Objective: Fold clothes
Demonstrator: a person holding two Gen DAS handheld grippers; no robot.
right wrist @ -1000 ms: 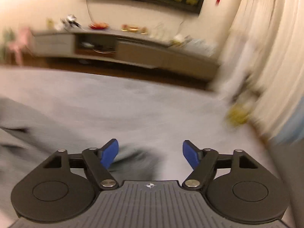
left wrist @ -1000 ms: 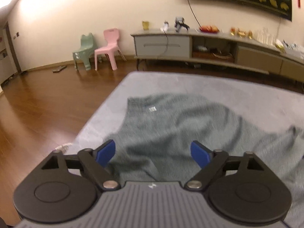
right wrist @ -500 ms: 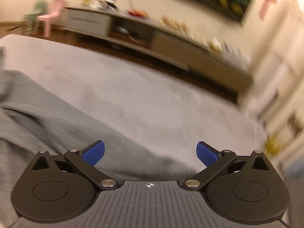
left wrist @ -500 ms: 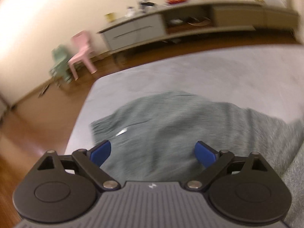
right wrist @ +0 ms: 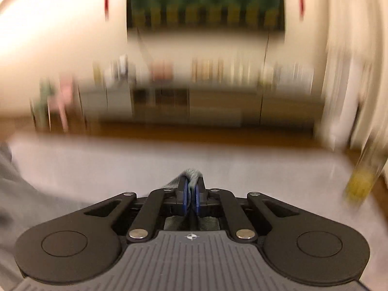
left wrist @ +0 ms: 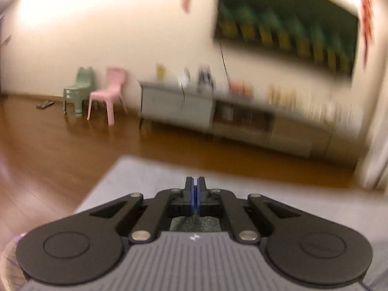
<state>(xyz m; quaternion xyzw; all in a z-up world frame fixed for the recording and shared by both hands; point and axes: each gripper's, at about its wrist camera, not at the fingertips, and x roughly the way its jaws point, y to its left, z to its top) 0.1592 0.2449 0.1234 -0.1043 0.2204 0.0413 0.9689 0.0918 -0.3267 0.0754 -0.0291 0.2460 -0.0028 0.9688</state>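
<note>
Both tools have just snapped closed on the grey-green garment, and the fold is getting under way.

A second ago the left tool (left wrist: pixel 195 189) and the right tool (right wrist: pixel 191 190) hung wide apart over the spread garment (right wrist: pixel 192 173); now each is clenched, the right with a tuft of knit poking up between its pads at lower centre, the left with fabric showing only behind its pads, so its grasp is likely but less plain; the views have swung up toward the far wall, which suggests the edge is being lifted to carry over; more of the garment trails at the left edge of the right view, on the grey bed (left wrist: pixel 278 184). Counted: two tools, one garment, one bed, two small chairs, the green chair (left wrist: pixel 77 92) and the pink chair (left wrist: pixel 109 94), at middle left.
</note>
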